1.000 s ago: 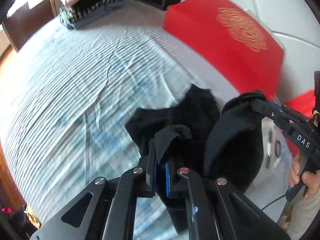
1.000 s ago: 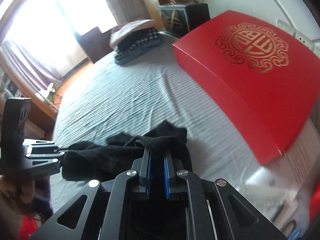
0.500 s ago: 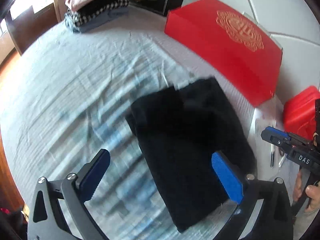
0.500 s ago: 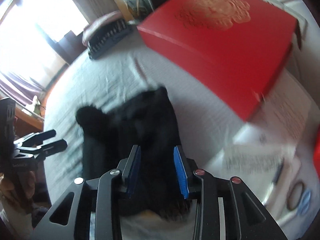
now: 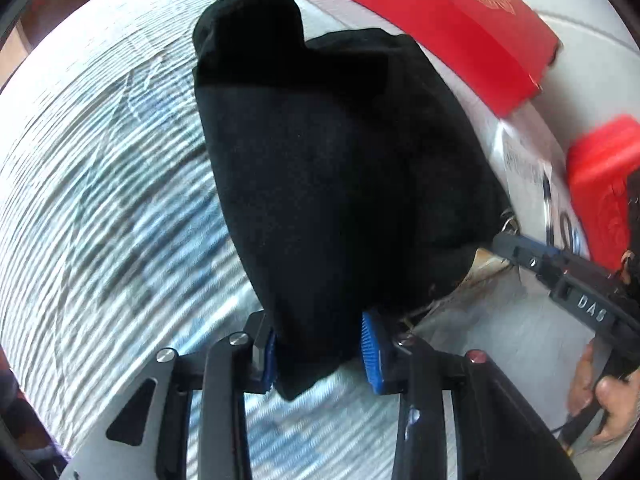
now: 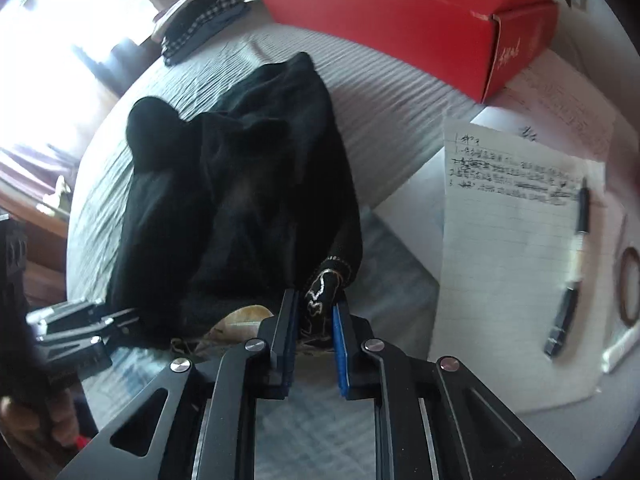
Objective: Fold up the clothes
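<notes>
Striped bedsheet (image 5: 100, 200) under black garment (image 5: 340, 160), red box (image 6: 400, 16) beyond, both claws (image 5: 320, 350) (image 6: 314, 340) half-spread around its near hem.

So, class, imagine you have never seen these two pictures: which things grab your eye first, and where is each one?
A bulky black folded garment fills the middle of the striped grey-blue bedsheet; the left gripper straddles its near corner and the right gripper straddles its near edge. Behind it lies a big red cardboard box, and to the right a handwritten lined paper sheet with a black pen on it.
</notes>
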### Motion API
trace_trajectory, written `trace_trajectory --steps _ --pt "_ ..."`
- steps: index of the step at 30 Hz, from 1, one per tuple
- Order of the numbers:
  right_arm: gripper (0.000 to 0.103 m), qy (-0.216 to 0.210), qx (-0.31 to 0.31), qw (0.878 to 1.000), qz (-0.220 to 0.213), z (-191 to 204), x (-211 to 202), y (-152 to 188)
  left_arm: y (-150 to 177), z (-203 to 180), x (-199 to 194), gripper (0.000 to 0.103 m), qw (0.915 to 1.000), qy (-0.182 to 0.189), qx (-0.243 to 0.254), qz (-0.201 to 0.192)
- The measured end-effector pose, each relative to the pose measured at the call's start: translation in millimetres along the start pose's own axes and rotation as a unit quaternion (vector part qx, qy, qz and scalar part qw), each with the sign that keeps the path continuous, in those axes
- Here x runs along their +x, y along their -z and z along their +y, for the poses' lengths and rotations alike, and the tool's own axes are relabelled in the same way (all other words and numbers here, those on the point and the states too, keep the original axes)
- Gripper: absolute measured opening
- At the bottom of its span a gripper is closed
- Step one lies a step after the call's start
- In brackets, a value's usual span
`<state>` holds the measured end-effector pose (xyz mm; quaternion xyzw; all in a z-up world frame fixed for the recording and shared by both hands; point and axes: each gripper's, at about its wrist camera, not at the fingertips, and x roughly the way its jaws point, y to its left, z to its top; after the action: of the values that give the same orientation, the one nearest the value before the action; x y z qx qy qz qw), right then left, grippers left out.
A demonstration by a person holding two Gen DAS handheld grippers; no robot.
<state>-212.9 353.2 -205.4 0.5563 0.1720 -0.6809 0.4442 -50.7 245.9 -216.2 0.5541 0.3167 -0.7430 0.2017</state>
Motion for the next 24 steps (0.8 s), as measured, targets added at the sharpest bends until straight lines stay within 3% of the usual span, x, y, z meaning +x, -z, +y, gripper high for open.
trace_trajectory --steps 3,5,8,11,16,19,21,24 --pt "0.020 0.025 0.005 0.999 0.024 -3 3 12 11 -2 -9 0.037 0.9995 0.006 0.030 0.011" --pt "0.030 0.030 0.017 0.999 0.011 -6 -6 19 15 -4 -22 0.053 0.9984 0.001 0.056 0.006" --pt "0.036 0.049 0.036 0.998 -0.034 -6 -36 28 7 -6 -56 0.079 0.9937 -0.025 0.104 -0.033" --pt "0.036 0.024 0.073 0.995 -0.056 -7 -53 37 -17 -2 -79 0.079 0.9887 -0.030 0.135 -0.059" --pt "0.036 0.023 0.128 0.989 -0.067 7 -57 52 -66 -8 -72 0.079 0.9746 -0.037 0.212 -0.064" --pt "0.030 0.013 0.165 0.983 -0.074 27 -53 65 -98 -8 -59 0.079 0.9643 -0.003 0.260 -0.048" --pt "0.026 0.009 0.195 0.977 -0.086 44 -48 70 -121 -10 -44 0.071 0.9526 0.031 0.301 -0.034" --pt "0.026 -0.001 0.244 0.963 -0.110 74 -33 67 -147 -5 -17 0.067 0.9363 0.027 0.350 -0.012"
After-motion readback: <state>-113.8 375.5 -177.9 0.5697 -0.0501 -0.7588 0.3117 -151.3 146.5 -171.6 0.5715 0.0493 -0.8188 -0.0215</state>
